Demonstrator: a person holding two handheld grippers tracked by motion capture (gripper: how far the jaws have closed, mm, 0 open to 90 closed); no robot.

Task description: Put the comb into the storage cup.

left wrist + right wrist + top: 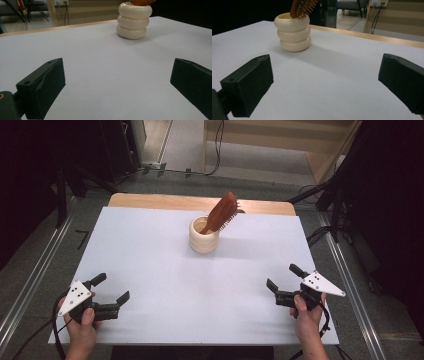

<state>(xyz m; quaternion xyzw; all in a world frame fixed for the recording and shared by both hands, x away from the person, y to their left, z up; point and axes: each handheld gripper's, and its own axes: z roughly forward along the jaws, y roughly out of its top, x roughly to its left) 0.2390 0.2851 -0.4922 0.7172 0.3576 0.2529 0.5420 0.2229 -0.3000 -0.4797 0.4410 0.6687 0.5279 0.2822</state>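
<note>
While both my left gripper [111, 288] and right gripper [282, 277] sat released near the table's [150, 250] front edge, the hairbrush [221, 213] stood in the cream holder [203, 236] ahead between them, leaning up-right, marginally nearer the right

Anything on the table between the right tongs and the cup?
Nothing: from the open right tongs to the cup there is bare white table, seen in the high view and the right gripper view.

No readable text, label, brand, number or sign appears anywhere.
</note>
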